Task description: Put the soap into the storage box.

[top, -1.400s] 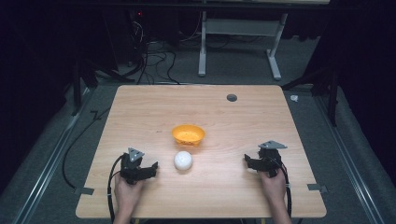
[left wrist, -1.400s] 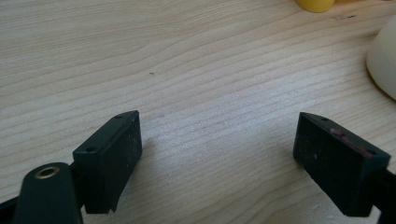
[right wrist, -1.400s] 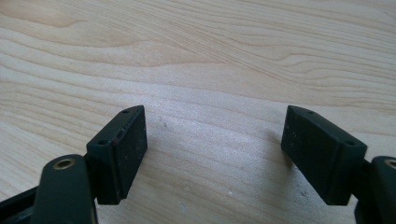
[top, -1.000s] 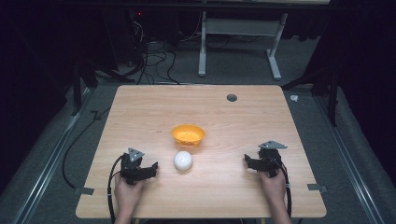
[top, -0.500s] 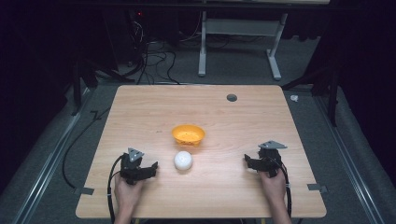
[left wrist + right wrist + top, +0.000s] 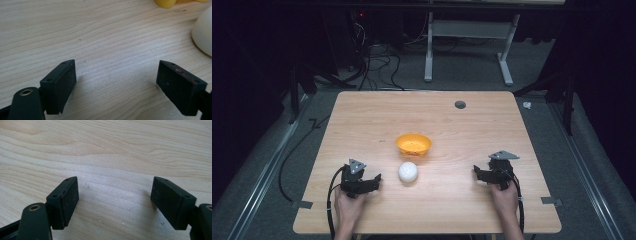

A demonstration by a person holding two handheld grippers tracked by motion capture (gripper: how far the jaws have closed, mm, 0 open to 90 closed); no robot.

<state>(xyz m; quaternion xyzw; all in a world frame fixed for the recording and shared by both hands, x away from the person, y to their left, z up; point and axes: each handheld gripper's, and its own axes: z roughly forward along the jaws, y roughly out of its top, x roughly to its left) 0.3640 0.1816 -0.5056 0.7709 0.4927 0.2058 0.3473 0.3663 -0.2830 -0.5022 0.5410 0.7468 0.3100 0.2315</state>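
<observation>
White ball [image 6: 408, 172] and orange bowl [image 6: 413, 144] on wooden bench [image 6: 452, 125].
Ball mid-bench, just before bowl; left gripper [image 6: 374, 178] near ball, right gripper [image 6: 476, 172] well apart; both fingers spread wide, empty.

white ball [image 6: 407, 172], orange bowl [image 6: 413, 144], black jaws

Overhead forward-down — jaw cameras near table [image 6: 362, 115]
</observation>
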